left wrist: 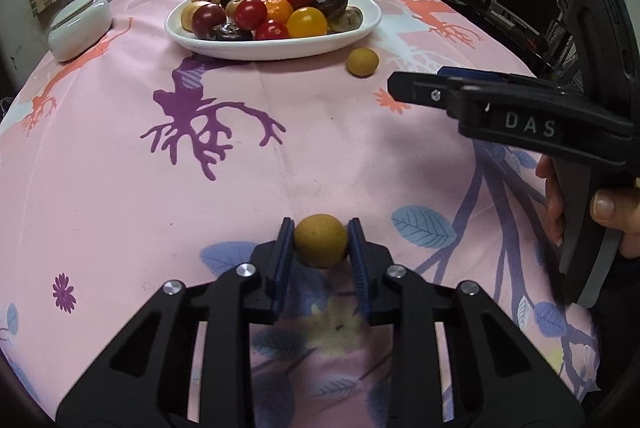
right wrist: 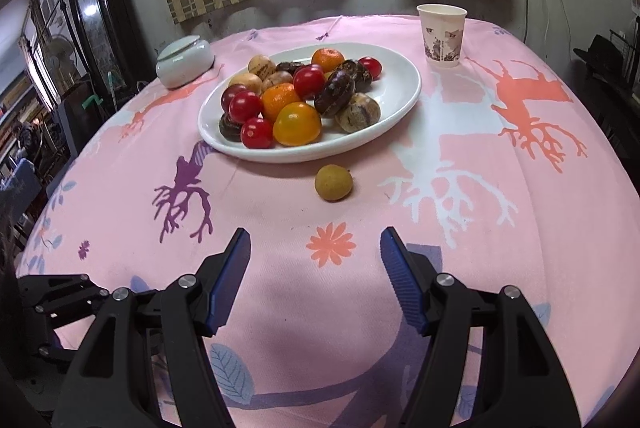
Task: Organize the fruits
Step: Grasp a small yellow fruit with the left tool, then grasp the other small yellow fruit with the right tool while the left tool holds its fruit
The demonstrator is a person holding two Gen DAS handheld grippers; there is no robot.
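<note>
Where the right claw [left wrist: 394, 84] reaches in from the three o'clock side of the left wrist view, its black body carries the white letters "DAS"; the paper cup [right wrist: 441, 35] has a printed pattern, but I can make out no words on it.

The left claw [left wrist: 320, 230] is pinching a small yellow-brown fruit [left wrist: 321, 241], one blue pad pressed against each side of it, just above the pink patterned cloth [left wrist: 320, 148] that covers the counter. The jaws stand only as far apart as the fruit is wide.

The right claw [right wrist: 316, 240] is spread about halfway with nothing between its blue pads; only cloth shows in the gap, along with an orange flower print. A hand [left wrist: 608, 212] grips its handle at the three o'clock edge of the left wrist view.

A second yellow-brown fruit [right wrist: 333, 183] lies loose on the cloth at twelve o'clock from the right claw, just beside the near rim of the white plate [right wrist: 396, 108] but apart from it. The plate is heaped with red, orange, yellow, dark purple and tan fruits. A white lidded jar [right wrist: 185, 60] sits at ten o'clock from the plate, and the cup stands at two o'clock from it, near the far edge of the counter.
</note>
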